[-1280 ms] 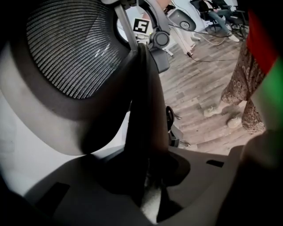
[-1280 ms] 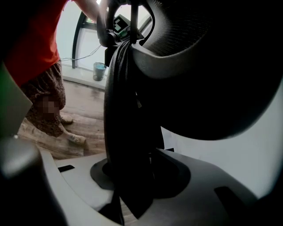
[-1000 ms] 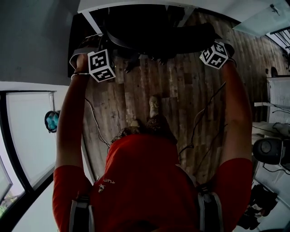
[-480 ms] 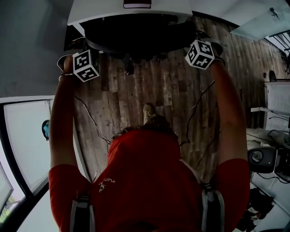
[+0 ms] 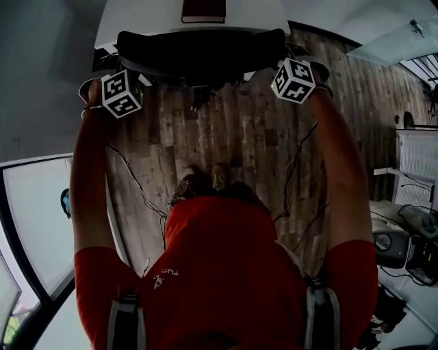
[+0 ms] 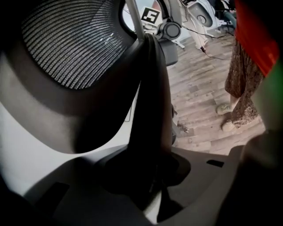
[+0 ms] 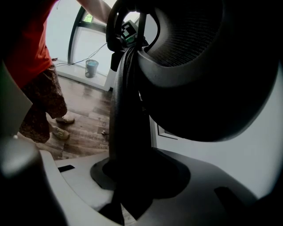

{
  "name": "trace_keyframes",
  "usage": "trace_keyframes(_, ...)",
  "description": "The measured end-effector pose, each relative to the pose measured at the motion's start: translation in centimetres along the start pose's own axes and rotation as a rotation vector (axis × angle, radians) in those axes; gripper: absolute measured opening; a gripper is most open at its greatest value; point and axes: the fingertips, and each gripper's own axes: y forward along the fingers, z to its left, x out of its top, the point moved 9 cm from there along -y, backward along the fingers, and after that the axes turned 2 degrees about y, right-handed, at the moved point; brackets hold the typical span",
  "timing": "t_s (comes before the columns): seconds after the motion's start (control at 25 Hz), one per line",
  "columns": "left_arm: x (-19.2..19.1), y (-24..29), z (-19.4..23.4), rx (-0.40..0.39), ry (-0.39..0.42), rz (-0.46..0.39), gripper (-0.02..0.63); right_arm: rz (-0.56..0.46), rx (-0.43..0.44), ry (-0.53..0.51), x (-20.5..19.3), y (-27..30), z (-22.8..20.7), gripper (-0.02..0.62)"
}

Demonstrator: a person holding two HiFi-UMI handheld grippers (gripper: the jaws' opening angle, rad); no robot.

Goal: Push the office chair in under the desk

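Observation:
The black office chair (image 5: pixel 198 51) stands at the white desk (image 5: pixel 137 24), its seat hidden beneath the desktop and only the top of its mesh backrest showing in the head view. My left gripper (image 5: pixel 123 92) holds the backrest's left edge. In the left gripper view the dark frame strip (image 6: pixel 150 101) beside the mesh (image 6: pixel 70 44) runs down between the jaws (image 6: pixel 150 176), which are opening slightly while still on it. My right gripper (image 5: pixel 293 80) is shut on the right edge, where the frame (image 7: pixel 128 110) passes between its jaws (image 7: pixel 132 176).
A dark red book (image 5: pixel 203 10) lies on the desk. Cables (image 5: pixel 137 184) trail over the wooden floor by the person's shoes (image 5: pixel 219 178). A glass door (image 5: pixel 34 219) is at the left, and a radiator (image 5: pixel 417 157) and equipment (image 5: pixel 404 246) at the right. A blue cup (image 7: pixel 92 67) stands by the window.
Both grippers and the chair have moved forward towards the desk. More of the chair is now under the desktop. The person has stepped forward behind it.

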Motion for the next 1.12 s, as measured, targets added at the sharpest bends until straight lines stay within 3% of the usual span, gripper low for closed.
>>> trace_keyframes(0.72, -1.0, 5.4, 5.6, 0.028, -0.001, 0.005, 0.127, 0.039, 0.021, 0.029, -0.9, 5.6, -7.4, 0.161)
trace_keyframes(1.12, -0.4, 5.2, 5.0, 0.037, -0.028, 0.012, 0.14, -0.008, -0.018, 0.007, -1.4, 5.3, -7.2, 0.185)
